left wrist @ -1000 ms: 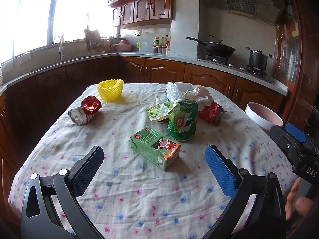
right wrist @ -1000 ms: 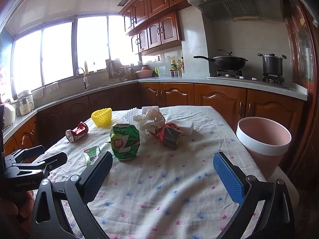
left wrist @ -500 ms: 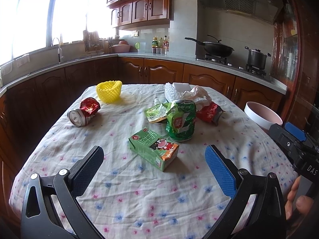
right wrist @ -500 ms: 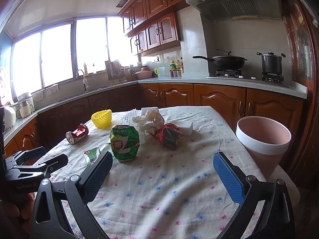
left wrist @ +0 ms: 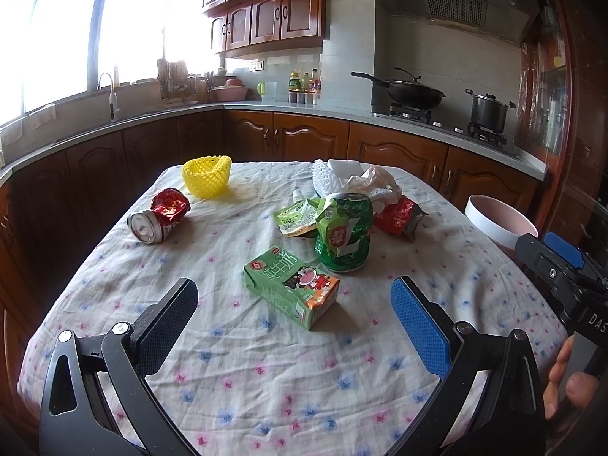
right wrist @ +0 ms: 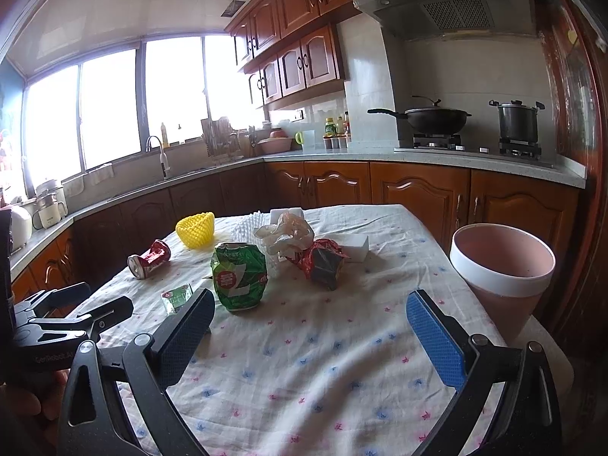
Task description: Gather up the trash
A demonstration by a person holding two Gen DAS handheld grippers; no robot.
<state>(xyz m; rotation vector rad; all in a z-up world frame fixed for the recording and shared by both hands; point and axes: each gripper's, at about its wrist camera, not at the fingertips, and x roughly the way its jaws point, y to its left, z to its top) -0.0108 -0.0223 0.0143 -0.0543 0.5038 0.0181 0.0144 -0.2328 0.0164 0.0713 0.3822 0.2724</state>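
Trash lies on a flowered tablecloth (left wrist: pixel 266 361). A green milk carton (left wrist: pixel 290 287) lies just ahead of my open, empty left gripper (left wrist: pixel 294 306). Behind it stands a crushed green can (left wrist: pixel 344 237), also in the right wrist view (right wrist: pixel 239 275). A crushed red can (left wrist: pixel 159 216) lies at the left. A green pouch (left wrist: pixel 298 218), a red wrapper (left wrist: pixel 399 218) and crumpled white plastic (left wrist: pixel 374 186) lie further back. My right gripper (right wrist: pixel 309 319) is open and empty above the cloth. A pink bin (right wrist: pixel 503 269) stands at the table's right.
A yellow foam net (left wrist: pixel 207 176) sits at the far left of the table. A white foam block (right wrist: pixel 357 249) lies behind the red wrapper (right wrist: pixel 323 262). Wooden cabinets and a counter with a stove (right wrist: pixel 437 140) ring the table.
Both views have shifted only slightly; the trash sits marginally closer and lower in the left wrist view. Both grippers stay open and empty.
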